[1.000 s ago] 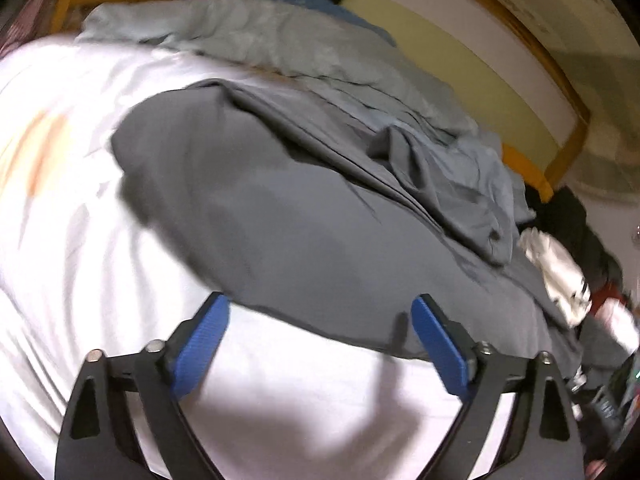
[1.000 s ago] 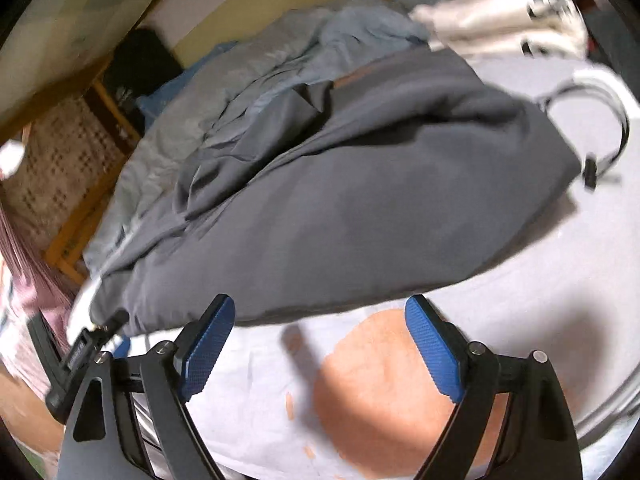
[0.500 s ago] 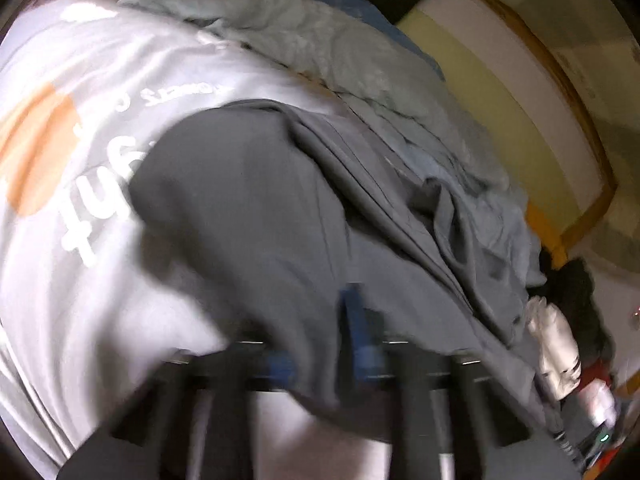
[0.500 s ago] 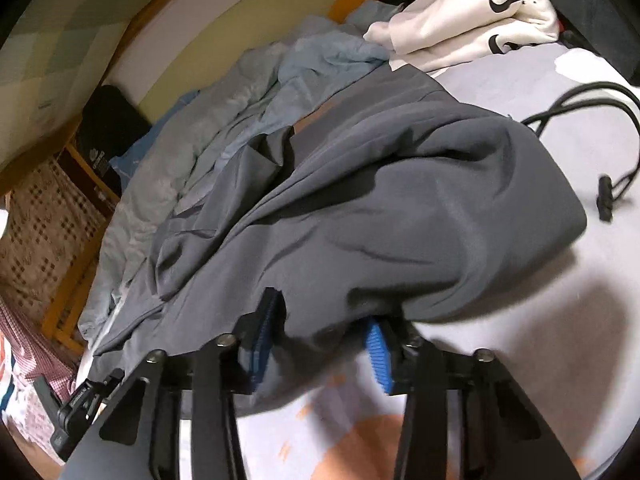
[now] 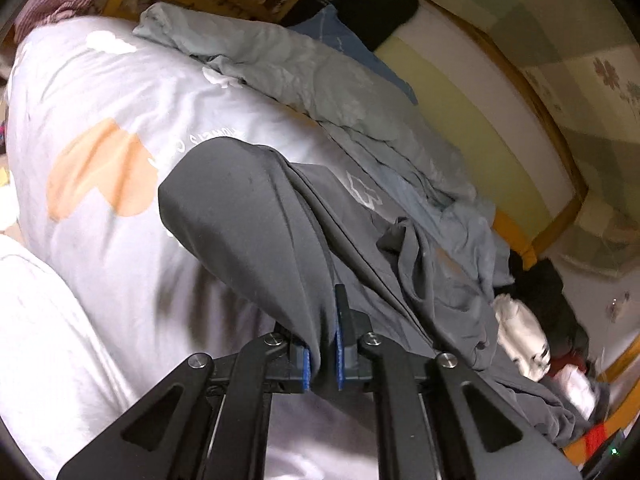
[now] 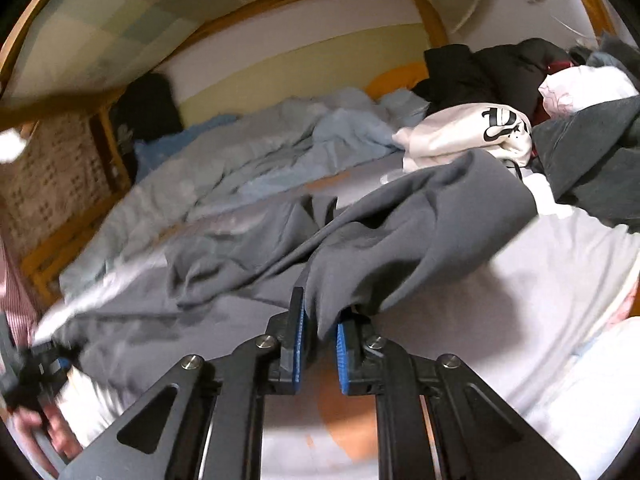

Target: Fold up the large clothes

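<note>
- Two grippers pinch the same dark grey garment (image 5: 248, 216), which lies on the bed (image 5: 100, 92).
- The left gripper (image 5: 322, 364) has its jaws closing on a fold of the cloth.
- The right gripper (image 6: 318, 354) has its jaws closing on the cloth's edge.
- The cloth hides part of the blue pads (image 6: 299, 344).
- The far pile of clothes (image 6: 492, 72) is blurry.

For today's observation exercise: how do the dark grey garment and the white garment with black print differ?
The dark grey garment is plain; the white garment has black print. The grey one sprawls across the bed, its edge between the pads of a hand-held gripper; the white one lies bunched, untouched. Both are unfolded.
</note>
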Demonstrator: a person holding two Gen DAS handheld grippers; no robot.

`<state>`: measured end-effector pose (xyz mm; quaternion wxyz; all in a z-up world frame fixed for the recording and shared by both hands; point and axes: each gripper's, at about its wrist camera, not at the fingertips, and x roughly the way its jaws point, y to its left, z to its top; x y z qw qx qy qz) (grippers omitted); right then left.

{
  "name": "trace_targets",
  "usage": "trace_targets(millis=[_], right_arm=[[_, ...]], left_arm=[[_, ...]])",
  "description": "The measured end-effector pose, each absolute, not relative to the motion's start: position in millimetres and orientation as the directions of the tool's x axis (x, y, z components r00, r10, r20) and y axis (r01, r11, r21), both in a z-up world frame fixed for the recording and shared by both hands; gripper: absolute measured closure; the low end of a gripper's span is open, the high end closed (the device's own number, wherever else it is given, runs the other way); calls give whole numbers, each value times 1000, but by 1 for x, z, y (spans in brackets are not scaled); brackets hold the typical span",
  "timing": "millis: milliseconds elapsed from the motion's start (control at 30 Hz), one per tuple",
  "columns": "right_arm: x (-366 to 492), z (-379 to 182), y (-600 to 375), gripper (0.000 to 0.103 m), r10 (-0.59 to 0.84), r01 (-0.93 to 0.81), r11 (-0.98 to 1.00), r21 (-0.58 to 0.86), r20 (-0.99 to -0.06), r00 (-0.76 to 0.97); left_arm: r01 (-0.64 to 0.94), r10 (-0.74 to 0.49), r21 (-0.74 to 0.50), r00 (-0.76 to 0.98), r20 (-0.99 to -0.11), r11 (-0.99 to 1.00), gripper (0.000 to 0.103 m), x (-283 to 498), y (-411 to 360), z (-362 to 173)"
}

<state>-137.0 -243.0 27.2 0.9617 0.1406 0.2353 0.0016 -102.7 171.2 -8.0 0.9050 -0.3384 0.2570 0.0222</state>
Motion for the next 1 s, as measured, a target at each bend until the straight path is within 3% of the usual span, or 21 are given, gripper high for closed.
trace_targets(millis=[167, 333, 400, 467, 567, 700, 867, 967, 1000], right_arm=[[-132, 14, -259, 89, 86, 103, 939, 329, -512, 855], [-82, 62, -264, 87, 108, 114, 919, 377, -519, 848], [-39, 78, -270, 87, 115, 165, 895, 414, -572, 812], [3, 85, -263, 86, 61, 186, 920, 345, -595, 802], [76, 76, -253, 86, -11, 211, 950, 229, -652, 758], [137, 46, -261, 84, -1, 191, 959, 209, -673, 740], [164, 11, -283, 84, 60, 115, 969, 218, -662, 747], [149, 13, -289, 84, 93, 61, 974, 216, -635, 767], [140, 16, -290, 82, 99, 47, 976, 214, -622, 776]], left_arm=[[-237, -118, -562, 844, -523, 793, 95, -89, 161, 14], [-301, -107, -586, 822, -560, 752, 91, -36, 163, 53], [-305, -40, -512, 829, -557, 803, 90, 3, 151, 71], [-331, 3, -457, 813, -583, 826, 90, 43, 142, 76], [-371, 42, -370, 753, -657, 852, 89, 110, 134, 61], [-367, 31, -295, 672, -740, 882, 87, 172, 132, 16], [-254, 30, -209, 699, -714, 945, 87, 192, 120, -12], [-197, 29, -183, 751, -660, 963, 78, 167, 120, -1], [-181, 36, -169, 776, -629, 969, 63, 151, 121, 5]])
